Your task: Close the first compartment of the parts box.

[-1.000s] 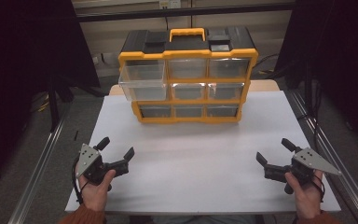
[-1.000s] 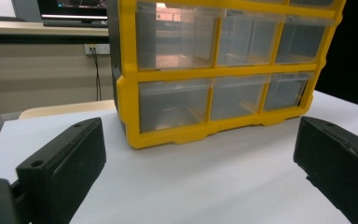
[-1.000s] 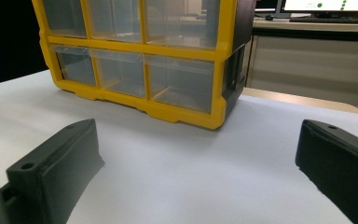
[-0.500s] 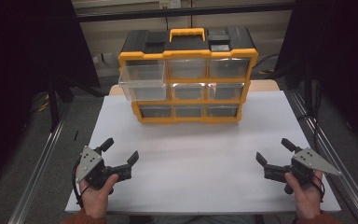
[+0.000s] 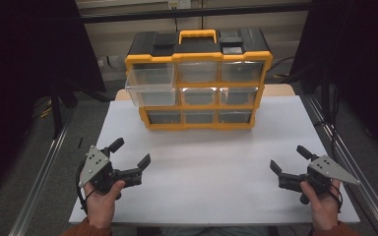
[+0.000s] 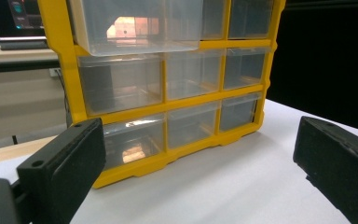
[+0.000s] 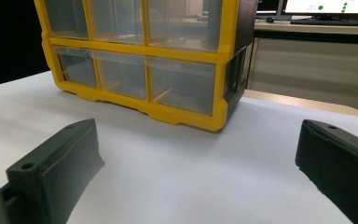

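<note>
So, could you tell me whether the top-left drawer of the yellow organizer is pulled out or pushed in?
Pulled out. The top-left drawer juts forward past the organizer's yellow frame, overhanging the drawer below, while the other drawers sit flush.

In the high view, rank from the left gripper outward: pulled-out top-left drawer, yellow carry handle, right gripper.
From the left gripper:
1. Pulled-out top-left drawer, ahead, jutting from the organizer's left column.
2. Right gripper, across the table, near edge.
3. Yellow carry handle, on the organizer's top, far side.

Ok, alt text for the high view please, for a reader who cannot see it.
A yellow-and-black drawer organizer stands at the far side of a white table, its top-left clear drawer pulled out. Nearer the camera, a person's hands hold the left gripper and right gripper, both open above the table.
</note>
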